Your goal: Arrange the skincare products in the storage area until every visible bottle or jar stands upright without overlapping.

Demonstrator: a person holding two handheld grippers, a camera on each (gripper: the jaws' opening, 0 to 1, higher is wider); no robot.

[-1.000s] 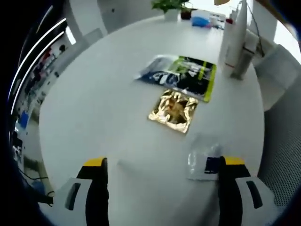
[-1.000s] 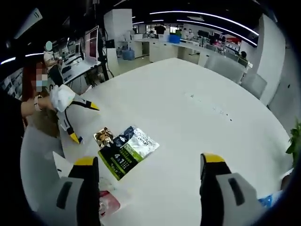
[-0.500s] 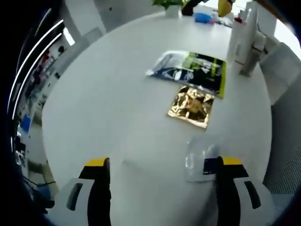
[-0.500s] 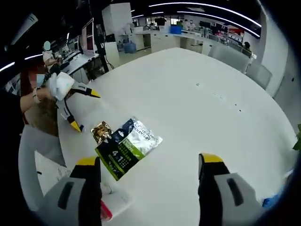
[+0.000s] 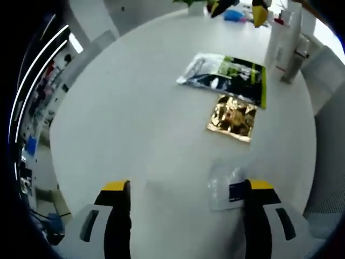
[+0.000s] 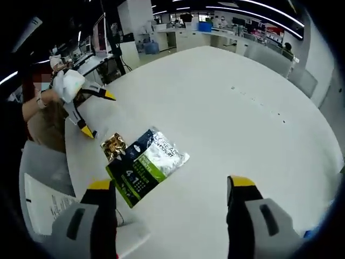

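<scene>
Left gripper [image 5: 183, 189]: fingers spread wide, nothing held, hovering over white bench [image 5: 129, 124]. Clear sachet [image 5: 229, 186] lies flat just inside the right finger, at 5 o'clock in left gripper view. Beyond it, gold foil sachet [image 5: 233, 117] at 1 o'clock, touching green-black pouch [image 5: 229, 78]. Farther, white bottles [image 5: 283, 38] are seen upright at bench edge, 2 o'clock. Versus 1 s earlier, sachets have slid right and up in view: camera shift, items judged unmoved. Right gripper [image 6: 172, 216]: fingers wide apart, empty, and it has been carried over the pouch. Arranging judged not yet begun.
</scene>
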